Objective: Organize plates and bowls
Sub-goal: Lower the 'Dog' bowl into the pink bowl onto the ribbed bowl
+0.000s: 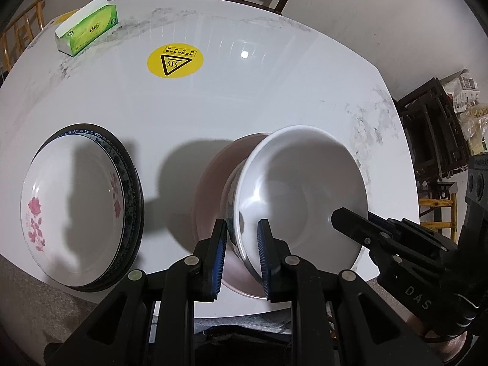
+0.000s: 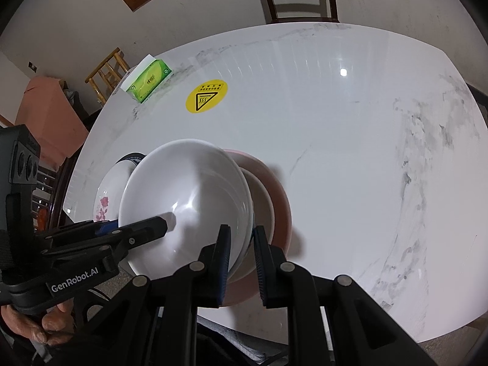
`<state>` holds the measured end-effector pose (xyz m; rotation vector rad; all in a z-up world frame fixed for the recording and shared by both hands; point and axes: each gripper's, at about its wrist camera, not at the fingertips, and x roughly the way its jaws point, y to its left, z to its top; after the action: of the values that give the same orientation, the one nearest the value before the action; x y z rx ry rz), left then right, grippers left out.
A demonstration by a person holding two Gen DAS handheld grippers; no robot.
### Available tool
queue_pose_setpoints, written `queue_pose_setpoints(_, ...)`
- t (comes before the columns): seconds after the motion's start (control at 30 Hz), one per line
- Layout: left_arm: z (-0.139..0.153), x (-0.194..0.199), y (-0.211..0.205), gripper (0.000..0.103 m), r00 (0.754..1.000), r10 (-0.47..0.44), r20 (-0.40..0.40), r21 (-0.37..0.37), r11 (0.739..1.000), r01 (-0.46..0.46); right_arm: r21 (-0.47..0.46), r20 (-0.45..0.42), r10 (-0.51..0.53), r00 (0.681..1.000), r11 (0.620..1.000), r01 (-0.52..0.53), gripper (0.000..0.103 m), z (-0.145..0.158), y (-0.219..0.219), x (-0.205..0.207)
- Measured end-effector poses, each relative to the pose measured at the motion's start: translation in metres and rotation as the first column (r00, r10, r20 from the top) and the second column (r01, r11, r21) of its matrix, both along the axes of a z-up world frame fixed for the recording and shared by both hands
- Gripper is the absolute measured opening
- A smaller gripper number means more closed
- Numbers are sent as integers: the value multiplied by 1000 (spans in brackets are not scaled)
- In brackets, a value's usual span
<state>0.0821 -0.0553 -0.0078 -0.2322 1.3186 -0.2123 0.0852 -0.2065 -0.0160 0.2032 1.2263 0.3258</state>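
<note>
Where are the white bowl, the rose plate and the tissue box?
white bowl (image 1: 305,189), left wrist view, inner wall.
rose plate (image 1: 73,201), left wrist view, bare centre.
tissue box (image 2: 149,81), right wrist view, green top.

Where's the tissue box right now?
The green tissue box sits at the table's far left edge in both wrist views, just left of the yellow warning sticker.

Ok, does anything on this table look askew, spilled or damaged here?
Only the white bowl: both the left gripper and the right gripper grip its rim, holding it tilted over the pink plate. No spill or breakage shows; the flowered plate stack sits flat.
</note>
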Motion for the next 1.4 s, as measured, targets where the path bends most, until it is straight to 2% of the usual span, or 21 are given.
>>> queue_pose_setpoints(0.47,-14,4,-3,17,1000,-4,-31,9,1000,4,-6,-24,-2,1000,1000,2,16,-11,0,5)
queue_pose_setpoints(1.4,-12,4,-5,17,1000,-7,-6,32,999,7,1,-31,-6,1000,1000,6,19,-17,1,4)
